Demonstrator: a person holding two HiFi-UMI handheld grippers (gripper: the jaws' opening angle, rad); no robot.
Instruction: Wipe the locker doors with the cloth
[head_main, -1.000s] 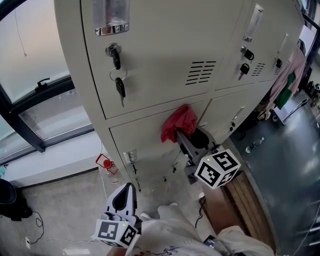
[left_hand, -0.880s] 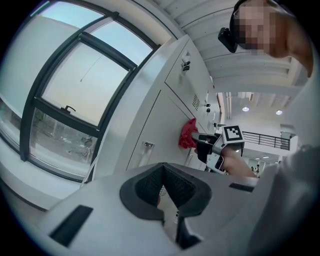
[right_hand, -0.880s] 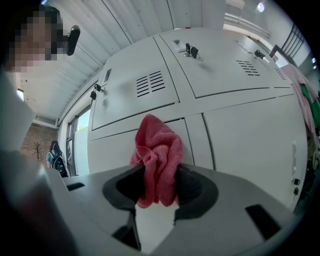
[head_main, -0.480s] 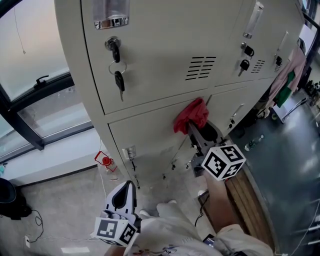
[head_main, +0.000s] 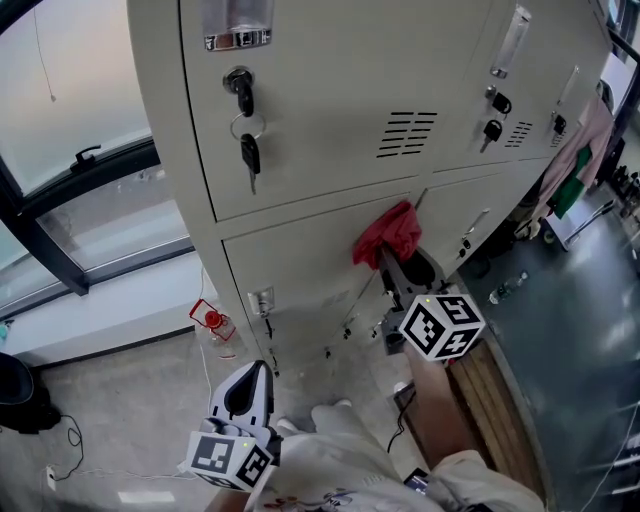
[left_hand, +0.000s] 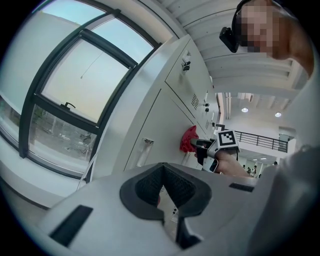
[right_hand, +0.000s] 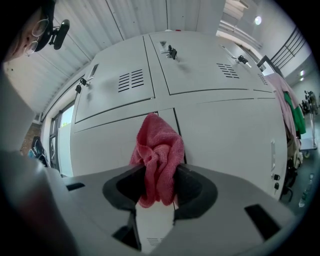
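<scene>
The beige lockers (head_main: 330, 110) stand in front of me. A red cloth (head_main: 388, 233) is pressed against the top right corner of the lower door (head_main: 300, 270), just below the vented upper door. My right gripper (head_main: 388, 256) is shut on that cloth; in the right gripper view the cloth (right_hand: 157, 150) bunches between the jaws of my right gripper (right_hand: 159, 182), against the seam between two lower doors. My left gripper (head_main: 255, 375) hangs low near my body, away from the lockers, shut and holding nothing. The left gripper view shows the left gripper (left_hand: 164, 172) with its pads meeting.
Keys (head_main: 248, 150) hang from the upper door's lock. A red-capped bottle (head_main: 212, 322) sits on the floor by the locker's base. A window (head_main: 80, 200) is on the left. Clothes (head_main: 575, 160) hang at the far right, and a wooden board (head_main: 480, 390) lies below the right gripper.
The right gripper has carried the cloth to the right along the top of the lower door, towards its right edge. The left gripper has stayed put.
</scene>
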